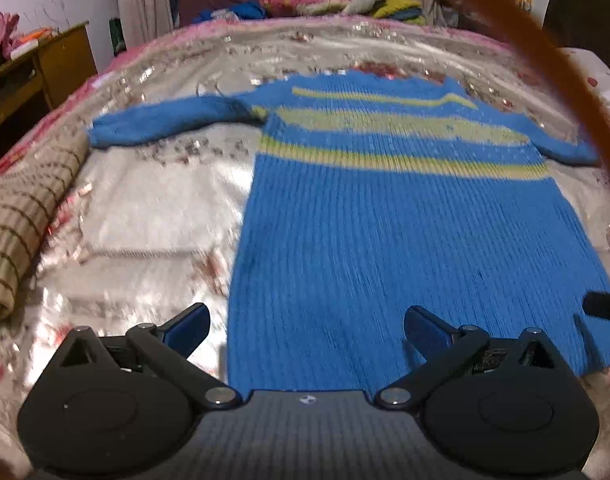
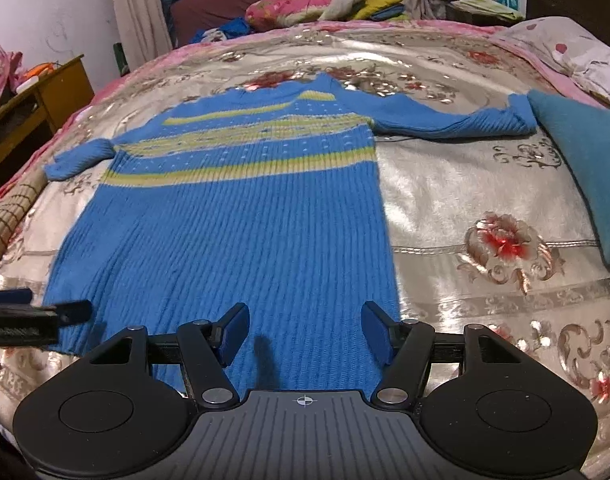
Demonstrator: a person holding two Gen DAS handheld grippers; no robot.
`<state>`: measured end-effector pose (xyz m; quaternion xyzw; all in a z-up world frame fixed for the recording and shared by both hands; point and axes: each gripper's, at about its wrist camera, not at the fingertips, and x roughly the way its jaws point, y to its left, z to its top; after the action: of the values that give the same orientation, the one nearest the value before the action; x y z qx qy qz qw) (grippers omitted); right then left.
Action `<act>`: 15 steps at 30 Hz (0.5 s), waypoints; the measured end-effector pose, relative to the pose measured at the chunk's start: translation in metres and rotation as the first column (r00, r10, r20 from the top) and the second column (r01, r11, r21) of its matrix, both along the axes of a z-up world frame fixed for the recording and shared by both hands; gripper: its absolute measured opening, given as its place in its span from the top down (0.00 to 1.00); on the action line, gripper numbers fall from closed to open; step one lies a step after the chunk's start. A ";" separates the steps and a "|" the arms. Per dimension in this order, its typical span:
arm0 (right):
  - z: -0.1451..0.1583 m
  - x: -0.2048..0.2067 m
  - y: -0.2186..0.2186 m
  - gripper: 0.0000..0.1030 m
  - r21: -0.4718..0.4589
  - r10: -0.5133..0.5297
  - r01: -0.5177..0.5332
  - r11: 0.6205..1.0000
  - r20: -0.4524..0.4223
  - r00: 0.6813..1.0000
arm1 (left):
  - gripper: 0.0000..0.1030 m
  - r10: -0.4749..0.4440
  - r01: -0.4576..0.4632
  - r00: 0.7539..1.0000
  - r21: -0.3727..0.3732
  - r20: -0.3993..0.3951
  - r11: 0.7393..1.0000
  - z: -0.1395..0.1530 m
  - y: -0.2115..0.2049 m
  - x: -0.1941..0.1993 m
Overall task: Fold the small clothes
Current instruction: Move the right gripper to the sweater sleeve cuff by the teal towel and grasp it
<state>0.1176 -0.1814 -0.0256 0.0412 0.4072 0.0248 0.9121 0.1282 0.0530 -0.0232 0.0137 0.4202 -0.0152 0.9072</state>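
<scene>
A small blue knit sweater (image 1: 385,232) with yellow-green stripes lies flat on the bed, sleeves spread to both sides; it also shows in the right wrist view (image 2: 241,216). My left gripper (image 1: 307,322) is open and empty, hovering over the sweater's hem near its left edge. My right gripper (image 2: 305,332) is open and empty over the hem's right part. The right gripper's tip (image 1: 605,304) shows at the right edge of the left view; the left gripper (image 2: 37,316) shows at the left edge of the right view.
The bed has a shiny floral cover (image 2: 485,208). A striped beige folded cloth (image 1: 21,216) lies at the left. A teal folded cloth (image 2: 585,160) lies at the right. Pillows and clothes (image 2: 305,4) pile at the far end. A wooden cabinet (image 1: 33,68) stands to the left.
</scene>
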 end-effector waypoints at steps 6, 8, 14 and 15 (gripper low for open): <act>-0.012 0.002 -0.008 0.39 -0.018 -0.018 0.017 1.000 -0.041 0.999 | 0.00 -0.054 0.055 0.995 0.011 -0.080 0.998 -0.016 0.000 0.010; -0.014 0.002 -0.009 0.39 -0.025 -0.014 0.013 1.000 -0.043 0.999 | 0.00 -0.064 0.065 0.994 0.017 -0.088 0.998 -0.019 -0.002 0.008; -0.003 0.014 -0.023 0.40 0.015 -0.039 0.040 0.999 -0.029 0.999 | 0.00 -0.096 0.096 0.995 0.045 -0.003 0.994 0.001 -0.017 0.012; 0.000 0.017 -0.028 0.40 0.021 -0.049 0.049 0.999 -0.019 0.999 | 0.00 -0.103 0.103 0.995 0.044 0.009 0.994 0.004 -0.021 0.016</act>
<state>0.1349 -0.2093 -0.0256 0.0610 0.4144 0.0063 0.9080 0.1441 0.0320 -0.0190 0.0553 0.4141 -0.0526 0.9070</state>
